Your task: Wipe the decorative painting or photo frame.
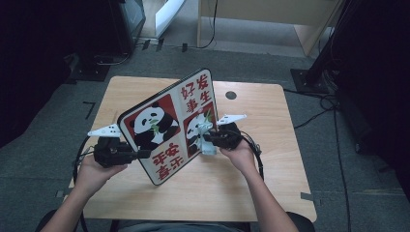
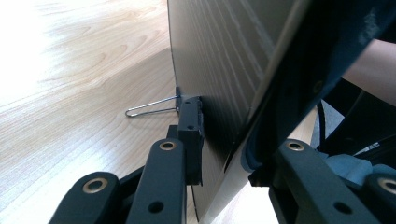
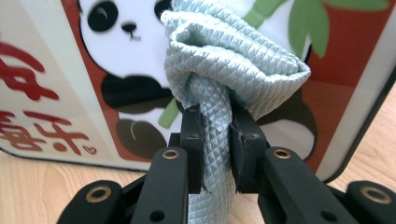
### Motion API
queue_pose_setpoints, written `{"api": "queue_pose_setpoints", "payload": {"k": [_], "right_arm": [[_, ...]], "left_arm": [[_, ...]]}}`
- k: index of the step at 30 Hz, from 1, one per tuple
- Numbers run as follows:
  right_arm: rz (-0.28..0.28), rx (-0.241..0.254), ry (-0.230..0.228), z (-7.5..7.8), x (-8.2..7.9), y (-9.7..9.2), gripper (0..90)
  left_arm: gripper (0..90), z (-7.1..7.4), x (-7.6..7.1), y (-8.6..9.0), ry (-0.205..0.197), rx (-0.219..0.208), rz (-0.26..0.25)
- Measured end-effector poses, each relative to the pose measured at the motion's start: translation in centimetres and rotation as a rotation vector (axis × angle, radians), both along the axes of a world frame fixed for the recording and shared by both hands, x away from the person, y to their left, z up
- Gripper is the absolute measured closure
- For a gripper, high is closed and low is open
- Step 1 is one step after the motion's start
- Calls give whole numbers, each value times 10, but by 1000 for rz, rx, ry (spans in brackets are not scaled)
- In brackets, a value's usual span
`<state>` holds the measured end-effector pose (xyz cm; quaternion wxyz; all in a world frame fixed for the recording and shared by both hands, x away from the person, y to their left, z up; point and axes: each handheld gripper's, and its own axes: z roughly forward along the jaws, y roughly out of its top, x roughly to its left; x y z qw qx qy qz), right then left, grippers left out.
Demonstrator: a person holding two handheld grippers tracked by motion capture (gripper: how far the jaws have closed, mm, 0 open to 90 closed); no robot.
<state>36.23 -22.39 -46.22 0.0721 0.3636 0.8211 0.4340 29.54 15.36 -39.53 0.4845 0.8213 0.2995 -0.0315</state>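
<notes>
Held the flat picture board with two pandas and red writing [image 1: 167, 126] up on its edge on the pale wooden table [image 1: 270, 111] — left gripper [image 1: 140, 153] clamped tight on the board's near-left edge. Pinched the bunched pale blue bumpy cloth [image 3: 224, 60] in the right gripper [image 1: 207, 137], pressed flat on the panda face. Best wiped in slow, even strokes — pushed softly, kept the board steady, stayed away from the thin wire stand [image 2: 152, 107] behind.

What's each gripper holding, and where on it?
Left gripper clamps the panda board at its left edge. Right gripper pinches a bunched blue cloth at its gathered neck, against the board.
</notes>
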Motion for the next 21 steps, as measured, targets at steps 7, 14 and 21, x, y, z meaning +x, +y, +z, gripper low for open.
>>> {"api": "queue_pose_setpoints", "payload": {"k": [7,14,21], "right_arm": [[0,4,6,-9,-2,-2,779],[-3,-3,25,-20,-3,-5,778],[-6,-3,24,-28,-5,-7,779]], "left_arm": [[735,0,0,0,0,0,0],[735,0,0,0,1,0,0],[734,0,0,0,1,-2,-1]]}}
